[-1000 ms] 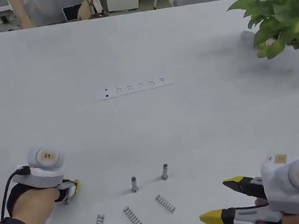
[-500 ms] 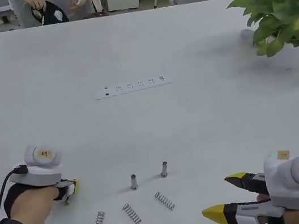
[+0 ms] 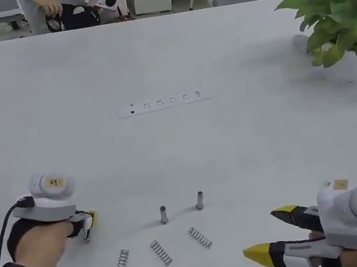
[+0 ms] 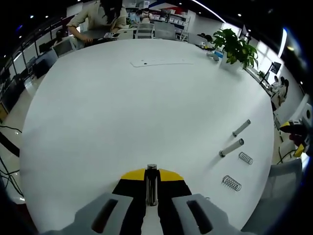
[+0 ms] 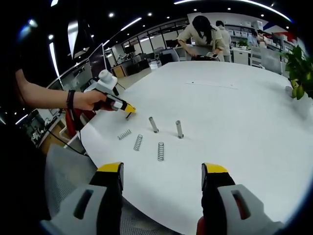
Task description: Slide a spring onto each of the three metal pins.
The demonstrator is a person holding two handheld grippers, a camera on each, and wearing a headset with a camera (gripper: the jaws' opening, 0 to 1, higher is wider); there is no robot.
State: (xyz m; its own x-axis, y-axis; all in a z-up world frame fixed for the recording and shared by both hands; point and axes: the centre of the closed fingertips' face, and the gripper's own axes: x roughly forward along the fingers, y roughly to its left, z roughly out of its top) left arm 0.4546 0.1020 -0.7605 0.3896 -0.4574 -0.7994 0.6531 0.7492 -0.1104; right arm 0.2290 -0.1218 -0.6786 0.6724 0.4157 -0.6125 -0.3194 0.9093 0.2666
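Note:
Two metal pins stand upright on the white table, one (image 3: 163, 214) left of the other (image 3: 199, 200). Three springs lie in a row just in front of them: left (image 3: 121, 263), middle (image 3: 160, 252) and right (image 3: 198, 237). My left gripper (image 3: 88, 222) rests low on the table to the left of the pins. Its jaws are shut on a third metal pin (image 4: 151, 183), which stands up between the yellow tips. My right gripper (image 3: 270, 233) hovers at the front right with its jaws wide open and nothing between them. From its own view (image 5: 162, 171) it faces the right spring (image 5: 160, 151) and the pins (image 5: 179, 129).
A white power strip (image 3: 164, 102) lies flat at mid-table. A potted plant (image 3: 339, 7) stands at the far right. A person handles dark items (image 3: 78, 6) at the table's far edge. The table's front edge is close behind the springs.
Both grippers stay about where they were, the left still shut on its pin. The head camera has shifted slightly. The person at the far edge has moved their hands.

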